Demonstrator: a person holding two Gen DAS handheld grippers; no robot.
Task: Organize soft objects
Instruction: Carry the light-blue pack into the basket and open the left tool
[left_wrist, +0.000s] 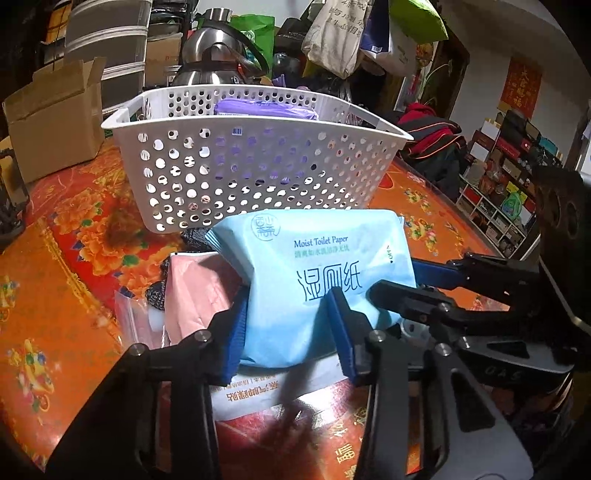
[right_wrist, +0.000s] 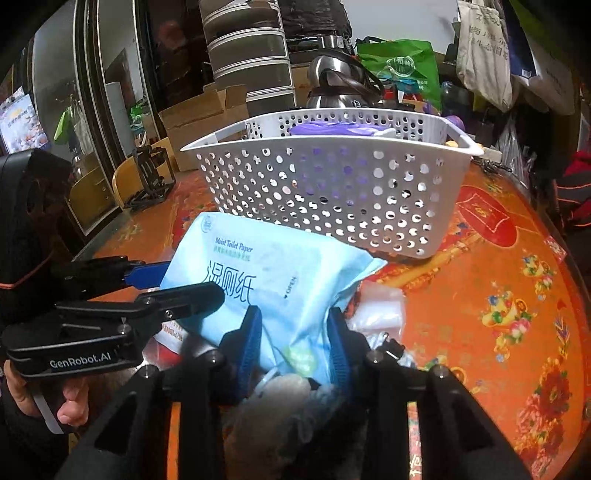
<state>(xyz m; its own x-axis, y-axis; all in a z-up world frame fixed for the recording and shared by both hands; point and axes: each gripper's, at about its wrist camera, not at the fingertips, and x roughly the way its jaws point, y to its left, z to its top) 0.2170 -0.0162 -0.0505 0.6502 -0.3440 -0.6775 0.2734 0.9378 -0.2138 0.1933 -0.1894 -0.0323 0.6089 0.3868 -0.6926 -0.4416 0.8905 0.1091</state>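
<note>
A light blue pack of moist toilet paper (left_wrist: 317, 266) lies in front of a white perforated basket (left_wrist: 258, 173) on the orange floral tablecloth. My left gripper (left_wrist: 290, 332) has its blue pads pressed against the pack's near end. The right gripper (left_wrist: 395, 277) comes in from the right and pinches the pack's right end. In the right wrist view my right gripper (right_wrist: 295, 332) squeezes the crumpled pack (right_wrist: 280, 273), and the left gripper (right_wrist: 192, 282) clamps its left side. A purple pack (left_wrist: 266, 110) sits inside the basket (right_wrist: 332, 184).
A pink pack (left_wrist: 195, 295), a dark knitted item (left_wrist: 157, 293) and a clear plastic bag (left_wrist: 135, 321) lie left of the blue pack, with a white printed pack (left_wrist: 258, 395) beneath it. Behind the basket stand a cardboard box (left_wrist: 55, 118) and a steel kettle (left_wrist: 218, 55). A hand (right_wrist: 70, 402) holds the left gripper.
</note>
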